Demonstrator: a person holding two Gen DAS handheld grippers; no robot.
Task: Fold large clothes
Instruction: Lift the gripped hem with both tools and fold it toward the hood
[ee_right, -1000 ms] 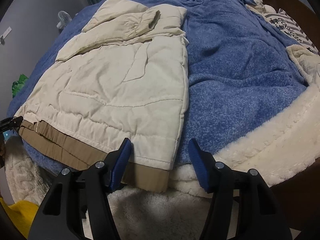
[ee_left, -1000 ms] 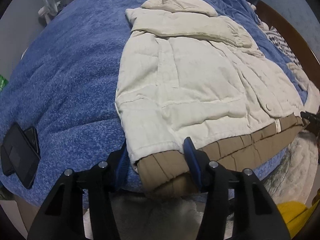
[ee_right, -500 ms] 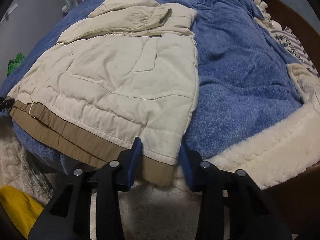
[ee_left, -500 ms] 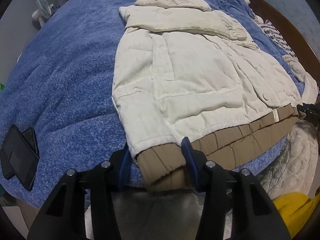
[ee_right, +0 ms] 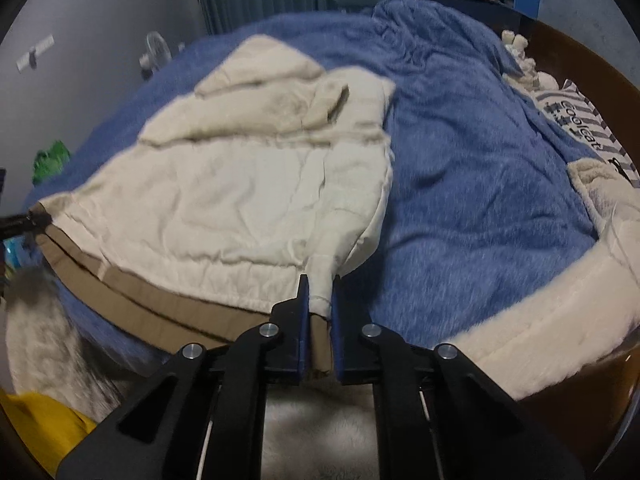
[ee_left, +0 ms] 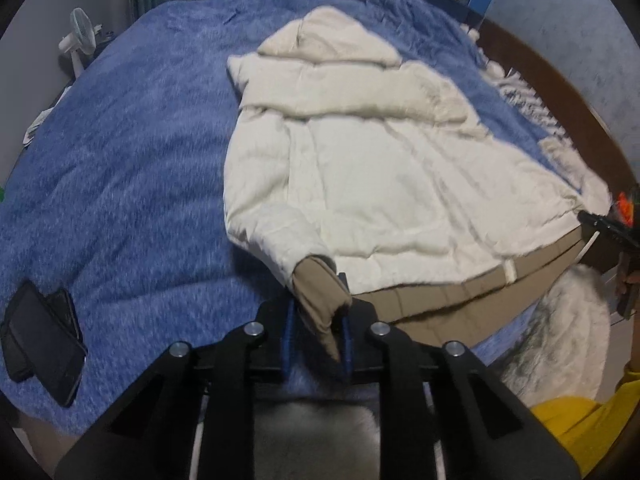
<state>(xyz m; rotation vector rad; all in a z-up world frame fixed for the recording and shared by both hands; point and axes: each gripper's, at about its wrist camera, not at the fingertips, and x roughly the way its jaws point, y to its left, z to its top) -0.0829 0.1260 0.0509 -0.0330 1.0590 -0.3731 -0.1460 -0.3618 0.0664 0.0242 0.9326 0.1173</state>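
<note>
A cream padded jacket [ee_left: 380,168] with a tan hem band lies front-down on a blue blanket [ee_left: 120,152], hood at the far end, sleeves folded across the back. My left gripper [ee_left: 316,312] is shut on the jacket's near-left hem corner, which is lifted off the bed. My right gripper [ee_right: 318,300] is shut on the near-right hem corner of the jacket [ee_right: 248,192], also raised. The other gripper's tip shows at the far edge of each view.
Two black phones [ee_left: 40,340] lie on the blanket at the left. A white fleece blanket [ee_right: 552,288] edges the bed at the right, with a striped pillow [ee_right: 580,128] behind. A fan [ee_left: 78,40] and shelves stand beyond the bed.
Both grippers have closed on the hem corners and lifted them, drawing the near edge of the jacket up off the bed.
</note>
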